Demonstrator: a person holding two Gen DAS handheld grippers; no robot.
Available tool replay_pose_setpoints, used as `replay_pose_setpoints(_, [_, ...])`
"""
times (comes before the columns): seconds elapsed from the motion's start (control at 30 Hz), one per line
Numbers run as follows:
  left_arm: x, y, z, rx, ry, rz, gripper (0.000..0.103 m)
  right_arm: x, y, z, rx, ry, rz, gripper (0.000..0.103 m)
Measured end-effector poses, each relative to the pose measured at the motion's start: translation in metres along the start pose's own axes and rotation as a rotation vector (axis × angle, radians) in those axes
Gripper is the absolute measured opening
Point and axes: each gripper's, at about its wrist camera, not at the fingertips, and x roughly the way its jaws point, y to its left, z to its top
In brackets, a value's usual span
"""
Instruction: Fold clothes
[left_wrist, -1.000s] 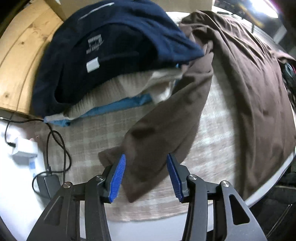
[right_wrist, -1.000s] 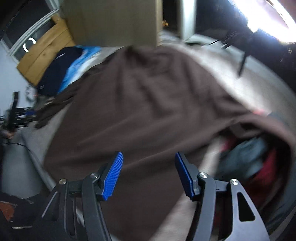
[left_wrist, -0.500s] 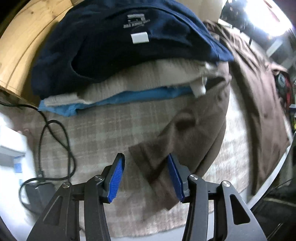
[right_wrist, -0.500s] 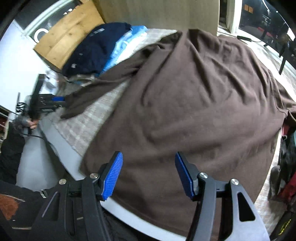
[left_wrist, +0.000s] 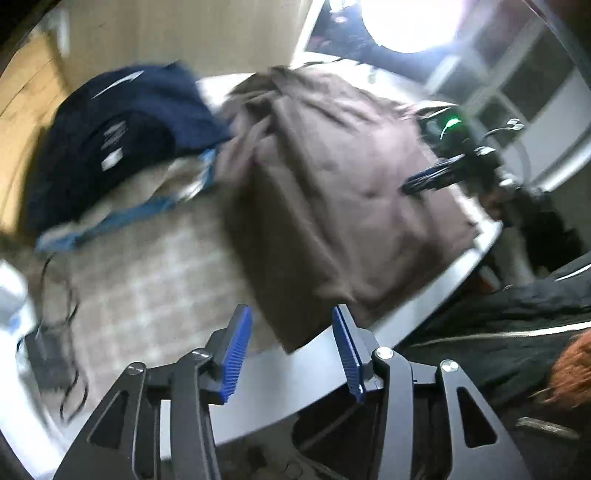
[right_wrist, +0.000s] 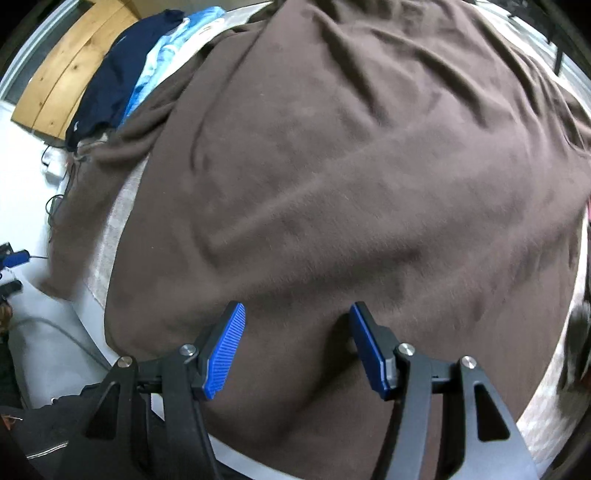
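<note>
Jaws parted on both grippers, nothing held between the blue pads. Left gripper (left_wrist: 291, 350) hovering above the near rim of the counter (left_wrist: 303, 373), aimed at a corner of a brown garment (left_wrist: 332, 206) hanging just past that rim. Right gripper (right_wrist: 295, 347) poised low over the same brown garment (right_wrist: 351, 184), close to its near hem, pads just above or lightly against the cloth; contact too close to call. Brown garment spread wide and mostly flat across a pale checked cloth (left_wrist: 147, 280) covering the counter, rumpled with soft ridges, one long sleeve (right_wrist: 122, 147) trailing out toward the left side. Behind that sleeve, a pile of folded clothes (left_wrist: 110, 155): dark navy piece on top, cream and light blue layers underneath, wooden panel (right_wrist: 62, 77) beyond. Black cable (left_wrist: 70, 332) looping on the counter to the left. Left-wrist view smeared with motion. Judged progress: several pieces lying folded and stacked, brown garment lying open with no fold visible, so sleeves and body left to bring in. A second heap of dark clothing at the far right edge, too blurred to read.
</note>
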Motion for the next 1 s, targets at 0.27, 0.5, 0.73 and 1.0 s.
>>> replay_pose_setpoints(0.27, [0.071, 0.002, -0.002, -0.186, 0.119, 0.028, 0.044, -0.005, 0.012, 0.007, -0.09, -0.003, 0.004, 0.058])
replay_pose_setpoints(0.5, [0.098, -0.043, 0.014, -0.035, 0.14, 0.086, 0.013, -0.003, -0.009, 0.002, -0.058, -0.009, -0.004, 0.059])
replay_pose_setpoints(0.73, [0.044, -0.068, 0.051, 0.113, 0.045, 0.188, 0.005, 0.0, -0.024, 0.001, -0.037, -0.023, 0.047, 0.059])
replay_pose_setpoints(1.0, [-0.131, -0.076, 0.132, 0.329, -0.241, 0.67, 0.006, 0.001, -0.026, 0.005, -0.051, -0.008, 0.071, 0.069])
